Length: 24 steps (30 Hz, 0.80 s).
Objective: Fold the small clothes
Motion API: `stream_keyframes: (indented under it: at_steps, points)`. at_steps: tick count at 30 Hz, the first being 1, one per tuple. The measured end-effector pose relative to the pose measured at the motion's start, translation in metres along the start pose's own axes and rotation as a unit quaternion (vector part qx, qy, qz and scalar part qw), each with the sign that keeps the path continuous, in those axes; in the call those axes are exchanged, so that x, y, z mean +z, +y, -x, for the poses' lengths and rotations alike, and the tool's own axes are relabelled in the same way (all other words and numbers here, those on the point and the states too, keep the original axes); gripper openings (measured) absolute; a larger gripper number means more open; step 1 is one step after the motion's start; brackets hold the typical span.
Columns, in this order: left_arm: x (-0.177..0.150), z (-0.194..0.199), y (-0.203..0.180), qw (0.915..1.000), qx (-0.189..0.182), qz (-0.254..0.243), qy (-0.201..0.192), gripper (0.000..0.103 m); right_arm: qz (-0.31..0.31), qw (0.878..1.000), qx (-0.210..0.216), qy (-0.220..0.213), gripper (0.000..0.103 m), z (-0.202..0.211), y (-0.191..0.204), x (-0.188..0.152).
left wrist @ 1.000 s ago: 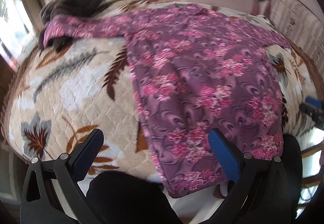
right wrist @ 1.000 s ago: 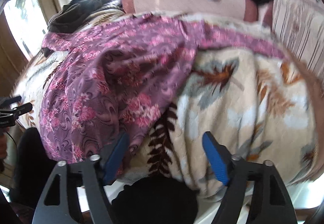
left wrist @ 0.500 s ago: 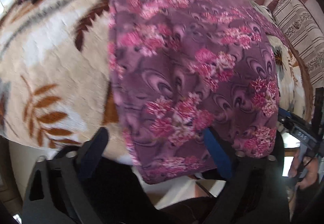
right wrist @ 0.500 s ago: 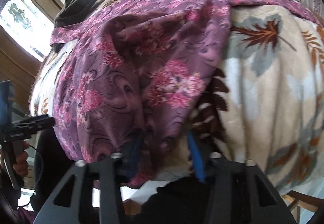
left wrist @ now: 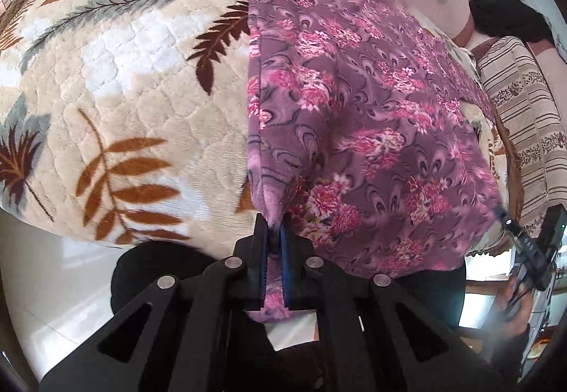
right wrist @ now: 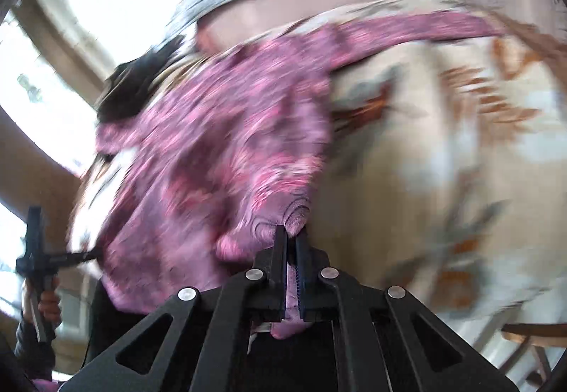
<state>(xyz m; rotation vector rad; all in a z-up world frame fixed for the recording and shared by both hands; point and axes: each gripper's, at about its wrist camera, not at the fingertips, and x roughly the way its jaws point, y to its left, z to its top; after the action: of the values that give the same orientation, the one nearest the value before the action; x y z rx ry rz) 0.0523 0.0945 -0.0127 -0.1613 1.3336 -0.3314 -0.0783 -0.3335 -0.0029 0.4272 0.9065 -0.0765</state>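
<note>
Left tongs [left wrist: 273,232] clenching the near hem corner of the purple floral garment [left wrist: 372,101], jaws having just closed on the cloth, bottom centre of frame. Right tongs [right wrist: 291,236] likewise just closed, gripping the other hem corner; that view is blurring. Garment is lying spread flat on the leaf-print blanket [left wrist: 124,108], sleeves reaching toward the upper frame. No fold showing yet; every fold is remaining, only corners secured.
</note>
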Motion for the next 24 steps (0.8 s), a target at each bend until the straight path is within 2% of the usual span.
stream_keyframes:
  at_steps: [2, 4, 6, 8, 9, 10, 12, 13, 14, 15, 16, 17, 20, 22, 24]
  points:
    - [0.000, -0.004, 0.000, 1.0000, 0.008, -0.001, 0.006, 0.004, -0.032, 0.999, -0.021, 0.006, 0.003, 0.001, -0.028, 0.003]
    - [0.000, -0.009, 0.000, 0.9998, 0.005, 0.001, 0.017, 0.005, -0.064, 0.998, -0.018, 0.019, 0.004, -0.005, -0.043, 0.001]
    - [-0.002, -0.010, -0.003, 0.9998, -0.009, 0.000, 0.019, 0.006, -0.090, 0.996, 0.001, 0.022, 0.011, -0.008, -0.053, -0.003]
    - [-0.004, -0.009, -0.003, 0.9996, -0.020, -0.002, 0.018, 0.017, -0.108, 0.993, 0.028, 0.027, 0.026, -0.012, -0.056, -0.009]
    - [-0.006, -0.010, -0.002, 0.9995, -0.027, -0.003, 0.019, 0.032, -0.111, 0.993, 0.037, 0.032, 0.045, -0.015, -0.058, -0.013]
    - [-0.008, -0.011, -0.002, 0.9992, -0.034, -0.003, 0.021, 0.046, -0.113, 0.992, 0.038, 0.040, 0.056, -0.018, -0.055, -0.018]
    - [-0.009, -0.017, -0.005, 0.9988, -0.040, -0.005, 0.026, 0.047, -0.111, 0.991, 0.037, 0.059, 0.056, -0.029, -0.055, -0.027]
    - [-0.009, -0.020, -0.007, 0.9989, -0.038, -0.008, 0.028, 0.041, -0.112, 0.990, 0.041, 0.069, 0.049, -0.035, -0.055, -0.030]
    - [-0.009, -0.022, -0.010, 0.9989, -0.035, -0.012, 0.030, 0.026, -0.111, 0.990, 0.050, 0.077, 0.037, -0.040, -0.053, -0.032]
    - [-0.009, -0.024, -0.013, 0.9987, -0.027, -0.022, 0.038, 0.005, -0.104, 0.990, 0.056, 0.081, 0.004, -0.040, -0.049, -0.033]
    - [-0.009, -0.023, -0.014, 0.9986, -0.023, -0.026, 0.041, 0.004, -0.095, 0.990, 0.059, 0.082, 0.005, -0.038, -0.045, -0.032]
    - [-0.009, -0.017, -0.014, 0.9988, -0.022, -0.023, 0.038, 0.004, -0.083, 0.992, 0.070, 0.059, 0.005, -0.024, -0.041, -0.027]
    - [-0.005, 0.020, -0.014, 0.9982, -0.056, -0.017, 0.009, 0.004, -0.055, 0.991, 0.125, -0.005, 0.004, 0.031, -0.024, -0.009]
    - [-0.002, 0.044, -0.014, 0.9982, -0.056, -0.018, -0.015, 0.004, -0.032, 0.991, 0.124, -0.026, 0.003, 0.057, -0.014, 0.000]
    - [-0.001, 0.049, -0.011, 0.9987, -0.047, -0.015, -0.014, 0.004, -0.017, 0.993, 0.113, -0.022, 0.003, 0.067, -0.009, 0.002]
